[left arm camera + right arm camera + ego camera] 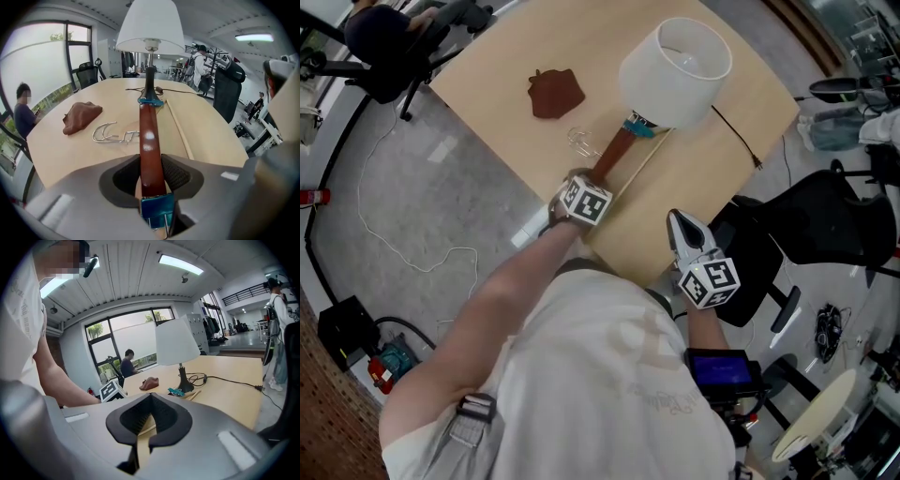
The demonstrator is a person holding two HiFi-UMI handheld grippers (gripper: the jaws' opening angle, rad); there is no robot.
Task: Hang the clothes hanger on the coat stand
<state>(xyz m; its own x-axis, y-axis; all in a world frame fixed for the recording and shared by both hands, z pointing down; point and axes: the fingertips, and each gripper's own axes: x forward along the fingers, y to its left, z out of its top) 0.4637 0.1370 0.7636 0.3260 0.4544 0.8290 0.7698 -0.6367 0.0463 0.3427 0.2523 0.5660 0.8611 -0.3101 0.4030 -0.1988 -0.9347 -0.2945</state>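
A glossy brown clothes hanger (149,140) with teal clips (151,101) and a wire hook (110,133) lies on the bench (211,136). The left hand-held gripper (151,176) is clenched on its bar. The right hand-held gripper (149,416) is closed and empty.

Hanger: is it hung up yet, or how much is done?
Not yet. Nothing looks finished: the hanger lies on the table by the lamp. In hand: the left gripper has its jaws closed on the hanger's brown bar; the right gripper is shut and empty. Left: lifting it and hooking it onto the coat stand.
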